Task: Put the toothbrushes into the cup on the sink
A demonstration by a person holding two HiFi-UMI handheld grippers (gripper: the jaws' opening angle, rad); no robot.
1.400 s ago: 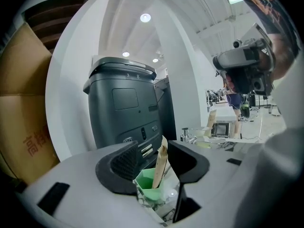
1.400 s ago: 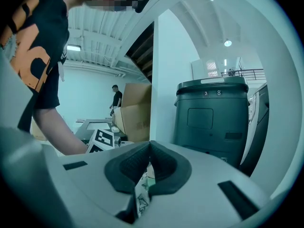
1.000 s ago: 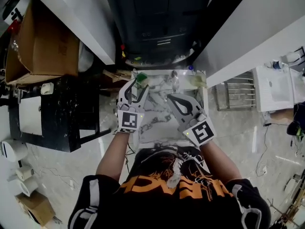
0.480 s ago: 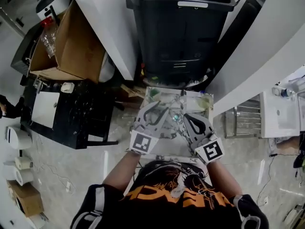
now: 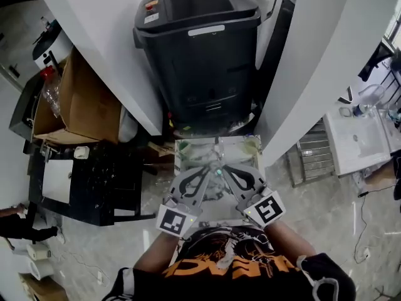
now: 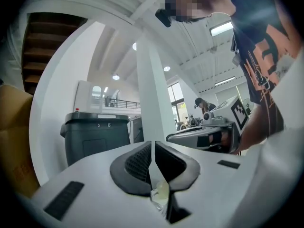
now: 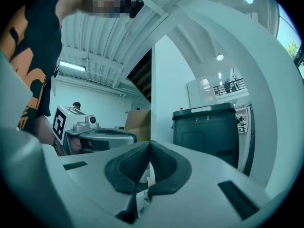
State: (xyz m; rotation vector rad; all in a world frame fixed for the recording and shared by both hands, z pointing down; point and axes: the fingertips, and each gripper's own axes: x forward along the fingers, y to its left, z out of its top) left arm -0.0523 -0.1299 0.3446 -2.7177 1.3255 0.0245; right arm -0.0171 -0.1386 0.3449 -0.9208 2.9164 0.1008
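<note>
In the head view both grippers are held close to my chest over a small marble sink, their tips nearly touching. My left gripper is closing its jaws, and the left gripper view shows the pads of the left gripper meeting with nothing between them. My right gripper is shut and empty, as the right gripper also shows in its own view. A pale cup-like thing stands at the sink's back right corner and a green thing at its back left. I cannot make out any toothbrush.
A big black bin stands right behind the sink, between two white walls. A cardboard box and a black stand are at the left, a white basin at the right. Both gripper views look level at the bin.
The left jaws, wide open at the sink's back left corner a second ago, have closed. Both grippers have drawn back toward my body and their tips have come together. My head has tilted up.
</note>
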